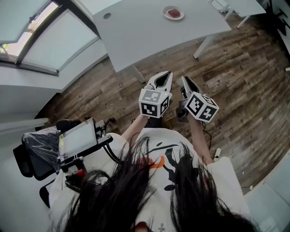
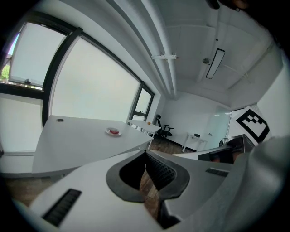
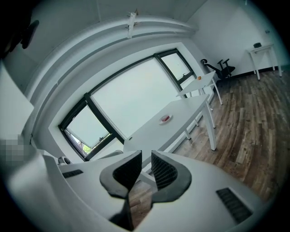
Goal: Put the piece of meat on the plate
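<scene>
Meat [image 1: 174, 12]: on plate [image 1: 166, 9]; probably soft, slippery; pinch at edge.
Left hand-held gripper [image 1: 166, 75]: closed, empty.
Right hand-held gripper [image 1: 185, 78]: closed, empty.

Open office, long white desks [image 1: 149, 31], black swivel chair [image 3: 222, 70], large windows [image 3: 136, 99], wood floor [image 1: 244, 68]

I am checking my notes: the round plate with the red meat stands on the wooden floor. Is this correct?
Not quite. The round plate with the red meat stands on the white table, not on the wooden floor; the head view shows it.
</scene>
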{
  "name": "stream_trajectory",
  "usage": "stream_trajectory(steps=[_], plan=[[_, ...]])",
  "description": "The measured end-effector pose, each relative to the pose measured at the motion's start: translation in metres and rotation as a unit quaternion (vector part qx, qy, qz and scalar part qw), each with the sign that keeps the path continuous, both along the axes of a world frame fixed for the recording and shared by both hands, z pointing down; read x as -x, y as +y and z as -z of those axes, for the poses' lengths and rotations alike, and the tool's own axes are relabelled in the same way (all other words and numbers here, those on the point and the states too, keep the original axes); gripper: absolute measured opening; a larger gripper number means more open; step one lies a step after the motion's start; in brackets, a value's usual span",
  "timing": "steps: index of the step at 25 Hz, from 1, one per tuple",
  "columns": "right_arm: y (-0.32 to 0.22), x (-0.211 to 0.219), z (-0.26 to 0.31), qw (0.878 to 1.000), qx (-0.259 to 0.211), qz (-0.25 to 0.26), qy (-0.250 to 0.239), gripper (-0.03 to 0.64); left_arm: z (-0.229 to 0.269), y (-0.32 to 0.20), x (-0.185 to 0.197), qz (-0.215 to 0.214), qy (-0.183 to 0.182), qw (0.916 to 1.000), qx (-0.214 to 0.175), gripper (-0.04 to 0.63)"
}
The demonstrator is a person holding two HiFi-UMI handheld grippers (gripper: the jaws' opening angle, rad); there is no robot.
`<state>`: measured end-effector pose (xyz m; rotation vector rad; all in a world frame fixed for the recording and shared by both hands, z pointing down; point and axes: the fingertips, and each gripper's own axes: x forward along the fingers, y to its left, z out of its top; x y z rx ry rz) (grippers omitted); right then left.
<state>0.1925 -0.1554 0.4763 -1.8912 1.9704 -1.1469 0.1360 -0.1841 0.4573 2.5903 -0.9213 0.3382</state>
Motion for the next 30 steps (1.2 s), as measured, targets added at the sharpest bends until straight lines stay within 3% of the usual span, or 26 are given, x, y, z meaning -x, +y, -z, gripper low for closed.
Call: stream_trajectory(steps=[4,6,9,11,16,25,30], plan=[[-0.084,0.018,-0.009,0.999,0.013,0.05,0.002,0.069,-0.01,-0.08,0.025,0.054,0.001,0.9985,0.013,0.006],[-0.108,0.02,-0.035,0.997,0.04,0.068,-0.01,0.069,-0.035,-0.101,0.03,0.073,-0.012,0.9965,0.04,0.006],[-0.117,0.008,-0.085,0.993,0.089,0.069,-0.036,0.069,-0.085,-0.11,0.018,0.073,-0.044,0.9921,0.092,0.006],[-0.128,-0.004,-0.102,0.992,0.098,0.069,-0.041,0.069,-0.104,-0.119,0.004,0.069,-0.054,0.9907,0.104,0.006],[-0.108,0.001,-0.098,0.992,0.091,0.075,-0.047,0.069,-0.094,-0.097,0.005,0.066,-0.061,0.9913,0.096,0.006],[-0.079,0.049,-0.049,0.994,0.069,0.076,-0.035,0.069,-0.044,-0.064,0.054,0.066,-0.052,0.9932,0.082,0.006],[-0.076,0.062,-0.05,0.995,0.062,0.078,-0.019,0.069,-0.047,-0.056,0.069,0.063,-0.056,0.993,0.083,0.006]])
